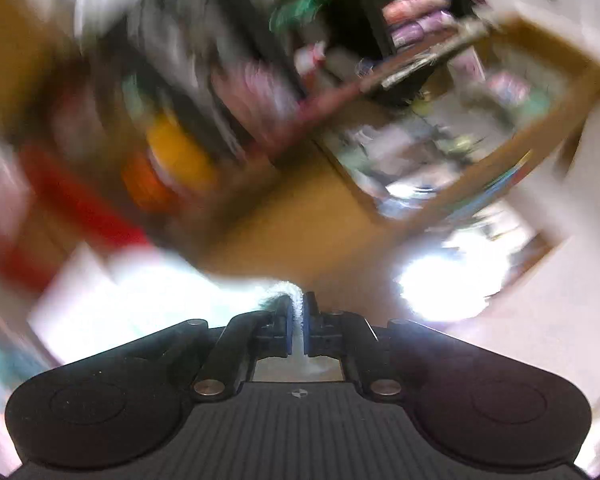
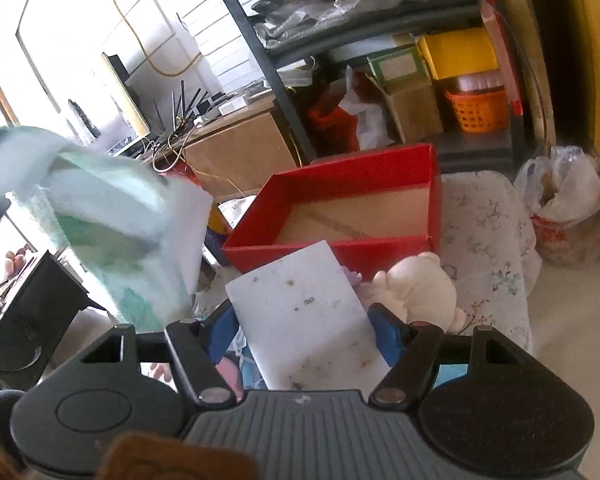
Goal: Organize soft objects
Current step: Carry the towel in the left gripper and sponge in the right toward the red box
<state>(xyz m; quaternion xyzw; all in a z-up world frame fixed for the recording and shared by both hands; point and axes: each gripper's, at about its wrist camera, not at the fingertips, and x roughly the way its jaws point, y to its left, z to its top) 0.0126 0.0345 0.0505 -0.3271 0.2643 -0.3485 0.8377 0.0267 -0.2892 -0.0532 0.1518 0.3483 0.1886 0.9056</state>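
Our left hand-held gripper (image 1: 299, 312) pinches a pale green cloth (image 2: 100, 216); our right hand-held gripper (image 2: 306, 330) clamps a white foam sheet (image 2: 300, 316), the red box (image 2: 340, 184) at twelve o'clock.

The right gripper (image 2: 304, 330) holds a white foam sheet (image 2: 306, 320) between its blue fingers (image 2: 388, 334). Just beyond lies a cream plush toy (image 2: 418, 290) on floral cloth (image 2: 486, 236), beside an open red box (image 2: 340, 178). At left, a pale green cloth (image 2: 100, 216) hangs in the air.
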